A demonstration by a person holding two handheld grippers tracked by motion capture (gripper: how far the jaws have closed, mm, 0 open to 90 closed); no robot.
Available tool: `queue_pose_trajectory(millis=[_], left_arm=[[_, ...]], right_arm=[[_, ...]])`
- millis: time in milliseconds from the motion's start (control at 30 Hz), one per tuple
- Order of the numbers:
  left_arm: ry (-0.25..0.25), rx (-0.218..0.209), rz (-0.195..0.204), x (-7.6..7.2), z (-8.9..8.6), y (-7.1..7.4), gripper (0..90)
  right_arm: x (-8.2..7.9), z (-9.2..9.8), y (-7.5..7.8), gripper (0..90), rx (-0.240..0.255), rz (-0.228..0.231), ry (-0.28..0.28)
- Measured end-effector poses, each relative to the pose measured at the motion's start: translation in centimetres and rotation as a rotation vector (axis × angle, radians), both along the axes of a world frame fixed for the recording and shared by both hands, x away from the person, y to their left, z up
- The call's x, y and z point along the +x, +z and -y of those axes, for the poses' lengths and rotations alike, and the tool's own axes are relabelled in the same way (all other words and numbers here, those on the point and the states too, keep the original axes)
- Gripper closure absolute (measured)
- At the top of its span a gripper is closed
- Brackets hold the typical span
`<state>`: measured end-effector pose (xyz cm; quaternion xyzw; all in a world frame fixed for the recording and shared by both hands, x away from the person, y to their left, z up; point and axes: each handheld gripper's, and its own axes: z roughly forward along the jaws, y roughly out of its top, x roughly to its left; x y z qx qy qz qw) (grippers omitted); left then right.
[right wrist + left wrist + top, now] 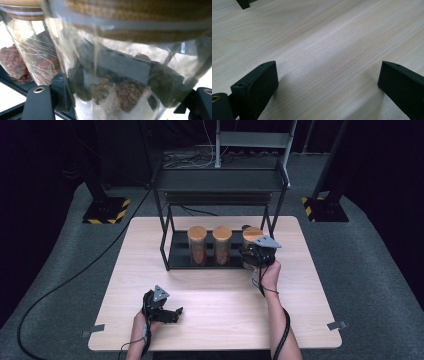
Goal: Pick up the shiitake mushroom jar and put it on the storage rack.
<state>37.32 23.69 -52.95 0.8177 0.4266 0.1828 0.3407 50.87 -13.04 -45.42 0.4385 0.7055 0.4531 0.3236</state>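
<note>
Three glass jars with wooden lids stand in a row at the lower shelf (179, 259) of a black metal rack (220, 181). My right gripper (254, 256) is shut on the rightmost jar (251, 235), with a jaw on either side of the glass. In the right gripper view this jar (125, 62) sits close up between the jaws of the right gripper (120, 102) and holds brown lumps over something white. I cannot tell whether it rests on the shelf. My left gripper (174, 313) lies open on the table near the front left, and in its own view the left gripper (328, 75) has bare wood between its jaws.
The middle jar (222, 242) and the left jar (197, 243) hold reddish contents; the neighbouring jar (27, 57) stands just beside the held one. The rack's upright posts (163, 232) frame the shelf. The wooden table (215, 295) lies open in front of the rack.
</note>
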Motion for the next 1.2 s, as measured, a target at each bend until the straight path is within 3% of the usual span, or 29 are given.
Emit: queue_pose_trajectory(millis=[1200], left_arm=[[0.001,-0.001,-0.001,0.0,0.0,0.0,2.2]], right_arm=[[1.8,-0.6,-0.6,24.6,-0.006,-0.017,-0.011]])
